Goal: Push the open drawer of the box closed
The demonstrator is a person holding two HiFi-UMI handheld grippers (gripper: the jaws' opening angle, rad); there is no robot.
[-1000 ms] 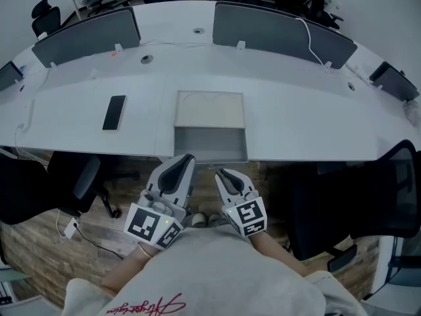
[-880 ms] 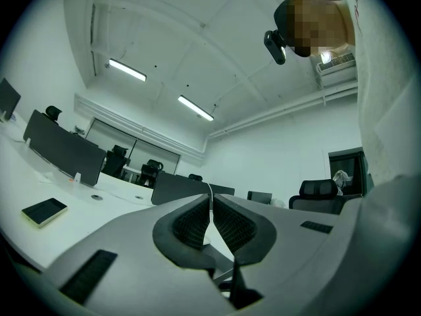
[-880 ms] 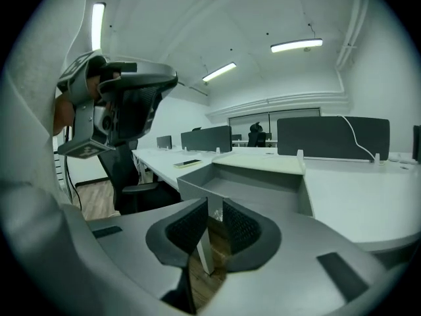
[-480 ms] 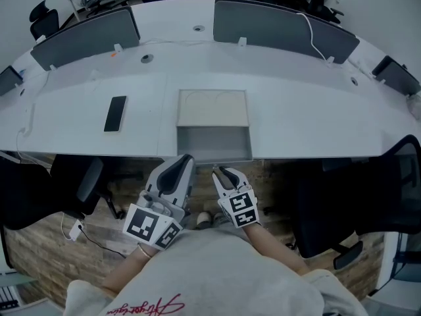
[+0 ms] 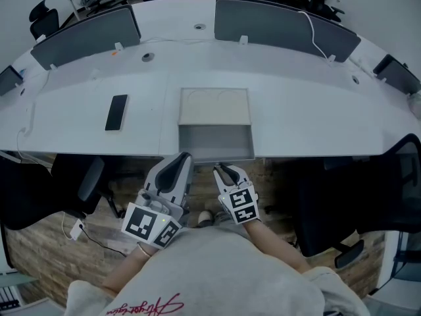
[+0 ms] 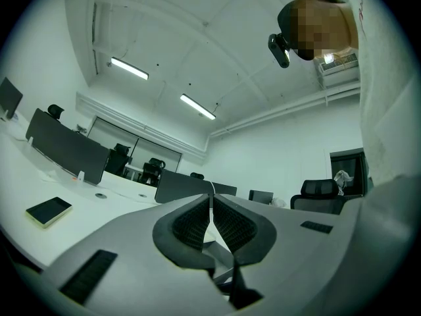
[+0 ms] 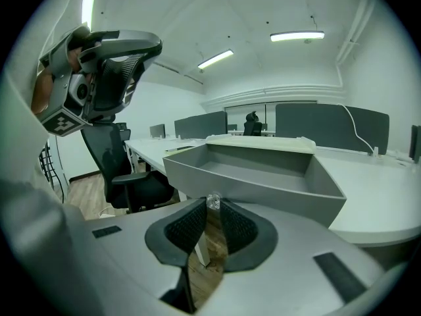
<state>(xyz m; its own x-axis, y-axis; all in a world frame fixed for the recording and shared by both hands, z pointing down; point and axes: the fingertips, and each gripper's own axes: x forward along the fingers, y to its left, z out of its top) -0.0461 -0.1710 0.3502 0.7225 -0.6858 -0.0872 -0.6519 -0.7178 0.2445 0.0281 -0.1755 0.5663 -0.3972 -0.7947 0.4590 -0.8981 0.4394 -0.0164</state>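
A flat box with a beige top [image 5: 214, 106] lies on the white desk [image 5: 309, 120]. Its grey drawer [image 5: 216, 142] stands pulled out over the near desk edge. In the right gripper view the drawer [image 7: 263, 176] fills the middle, empty, and its small clear knob [image 7: 212, 201] sits right at my jaw tips. My right gripper [image 5: 223, 170] [image 7: 212, 204] is shut, just below the drawer front. The left gripper [image 5: 179, 162] [image 6: 210, 200] is also shut and empty, beside the right one and left of the drawer.
A black phone [image 5: 116, 112] [image 6: 48, 210] lies on the desk left of the box. Grey partition screens [image 5: 89, 35] [image 5: 283, 28] stand along the back. Black office chairs [image 5: 388, 196] [image 5: 39, 189] flank me below the desk edge, over the wooden floor.
My right gripper has moved forward and a little left, up to the drawer front. The left gripper has hardly moved. The drawer stays open.
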